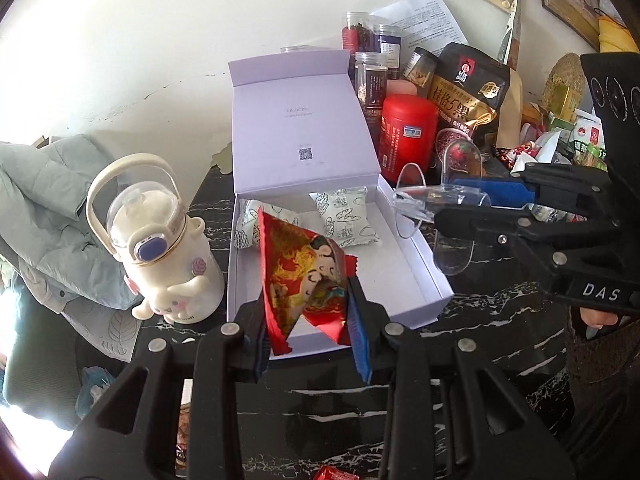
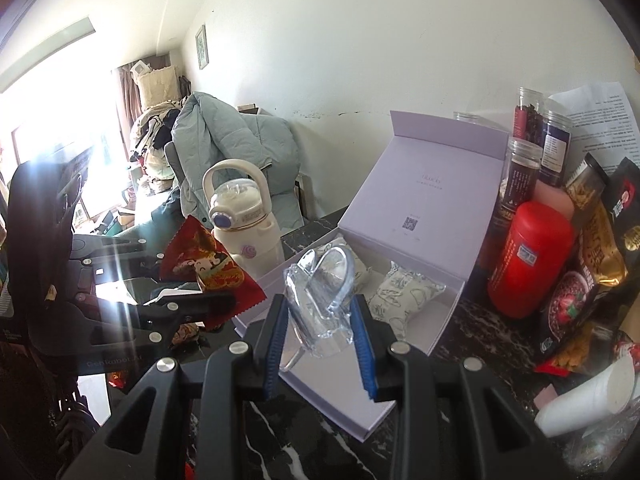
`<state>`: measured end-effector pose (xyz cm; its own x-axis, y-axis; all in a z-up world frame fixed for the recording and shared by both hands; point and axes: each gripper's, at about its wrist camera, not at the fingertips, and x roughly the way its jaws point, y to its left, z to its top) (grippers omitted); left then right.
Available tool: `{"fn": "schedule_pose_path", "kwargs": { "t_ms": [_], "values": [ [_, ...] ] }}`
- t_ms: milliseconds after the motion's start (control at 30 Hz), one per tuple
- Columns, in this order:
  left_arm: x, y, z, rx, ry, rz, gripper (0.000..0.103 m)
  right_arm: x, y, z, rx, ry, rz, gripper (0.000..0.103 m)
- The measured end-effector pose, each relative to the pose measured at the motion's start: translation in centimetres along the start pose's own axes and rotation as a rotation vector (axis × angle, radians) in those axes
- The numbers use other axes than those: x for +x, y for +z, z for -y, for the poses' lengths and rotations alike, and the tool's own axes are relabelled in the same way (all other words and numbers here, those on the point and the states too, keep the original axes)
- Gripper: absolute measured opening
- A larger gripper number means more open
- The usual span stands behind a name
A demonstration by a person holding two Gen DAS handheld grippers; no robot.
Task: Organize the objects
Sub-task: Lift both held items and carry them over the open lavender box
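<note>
My left gripper (image 1: 306, 304) is shut on a red printed snack packet (image 1: 304, 276) and holds it above the front of an open lilac box (image 1: 424, 280). My right gripper (image 2: 320, 312) is shut on a clear plastic piece (image 2: 324, 296), which hangs over the box's (image 2: 440, 320) near edge. In the left wrist view the right gripper (image 1: 460, 204) comes in from the right with the clear plastic piece (image 1: 424, 200) over the box's right wall. In the right wrist view the left gripper (image 2: 196, 284) and the red packet (image 2: 208, 272) are at the left. Two patterned white sachets (image 1: 348, 216) (image 1: 248, 224) lie in the box.
A white handled bottle (image 1: 164, 248) stands left of the box on the black marble table (image 1: 480, 320). To the box's right are a red canister (image 1: 406, 136), several jars (image 1: 372, 76) and a black-and-gold pouch (image 1: 468, 88). A grey-green jacket (image 1: 44, 200) lies far left. A white cup (image 2: 592, 396) lies near right.
</note>
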<state>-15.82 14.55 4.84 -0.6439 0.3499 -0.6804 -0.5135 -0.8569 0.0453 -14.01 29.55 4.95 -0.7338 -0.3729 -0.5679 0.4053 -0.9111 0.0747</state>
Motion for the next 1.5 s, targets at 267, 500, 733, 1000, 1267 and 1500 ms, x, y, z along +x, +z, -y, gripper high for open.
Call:
{"fn": "schedule_pose_path", "kwargs": {
  "t_ms": [267, 500, 733, 1000, 1267, 1500],
  "values": [
    [2.8, 2.6, -0.5, 0.015, 0.003, -0.008, 0.031, 2.3, 2.0, 2.6, 0.021, 0.003, 0.01, 0.032],
    [4.3, 4.9, -0.8, 0.046, 0.037, 0.002, 0.031, 4.3, 3.5, 4.2, 0.013, 0.007, 0.015, 0.032],
    [7.0, 5.3, -1.0, 0.04, 0.063, -0.037, 0.031, 7.0, 3.0, 5.9, 0.012, 0.025, -0.058, 0.032],
    [10.0, 4.5, 0.4, 0.055, 0.066, -0.105, 0.031, 9.1, 1.5, 7.2, -0.006, 0.049, -0.16, 0.032],
    [12.3, 3.3, 1.3, 0.076, 0.074, -0.171, 0.031, 10.8, 0.5, 8.0, 0.008, 0.11, -0.214, 0.032],
    [14.1, 2.2, 1.2, 0.071, 0.071, -0.23, 0.031, 12.2, -0.3, 8.1, 0.016, 0.136, -0.257, 0.032]
  ]
}}
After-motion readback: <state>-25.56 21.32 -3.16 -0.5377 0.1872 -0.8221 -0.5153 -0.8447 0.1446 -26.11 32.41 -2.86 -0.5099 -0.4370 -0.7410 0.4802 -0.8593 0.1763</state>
